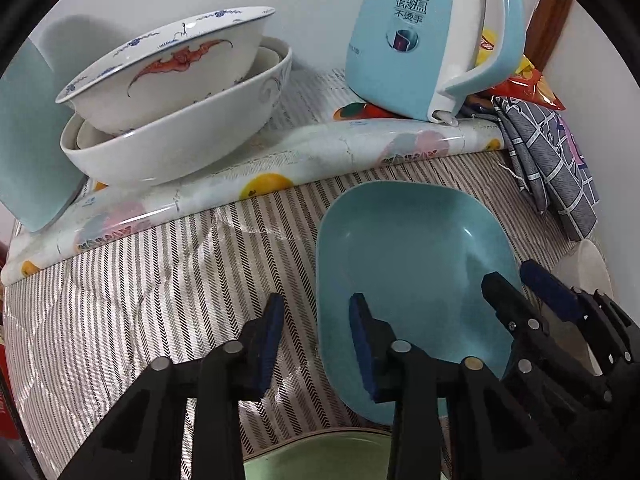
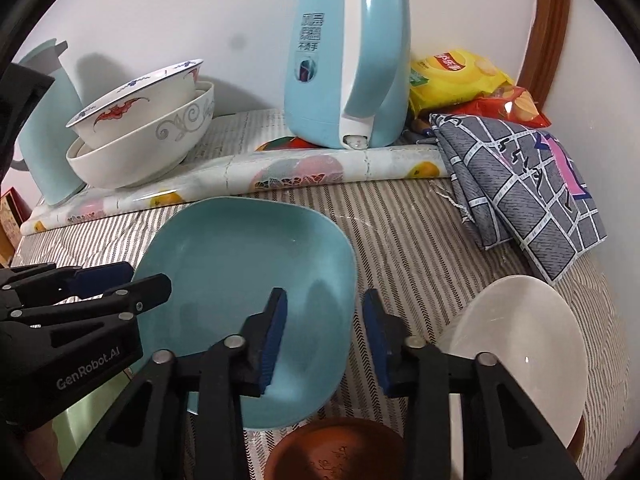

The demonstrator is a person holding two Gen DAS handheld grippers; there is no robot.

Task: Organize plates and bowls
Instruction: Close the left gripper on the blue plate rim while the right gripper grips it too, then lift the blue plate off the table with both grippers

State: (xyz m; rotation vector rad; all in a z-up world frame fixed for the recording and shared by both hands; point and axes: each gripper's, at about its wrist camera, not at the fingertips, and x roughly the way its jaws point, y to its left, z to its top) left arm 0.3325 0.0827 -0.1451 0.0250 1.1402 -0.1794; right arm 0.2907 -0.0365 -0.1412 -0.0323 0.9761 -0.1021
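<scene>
A light blue squarish plate lies on the striped cloth; it also shows in the right wrist view. My left gripper is open, its jaws either side of the plate's left rim. My right gripper is open, its jaws either side of the plate's right rim; it also shows in the left wrist view. A stack of white bowls stands at the back left, also seen in the right wrist view. A white bowl lies tilted at the right. A brown dish and a green plate lie at the near edge.
A light blue electric kettle stands on a rolled fruit-print mat at the back. A grey checked cloth and snack bags lie at the back right. A light blue jug stands at the far left.
</scene>
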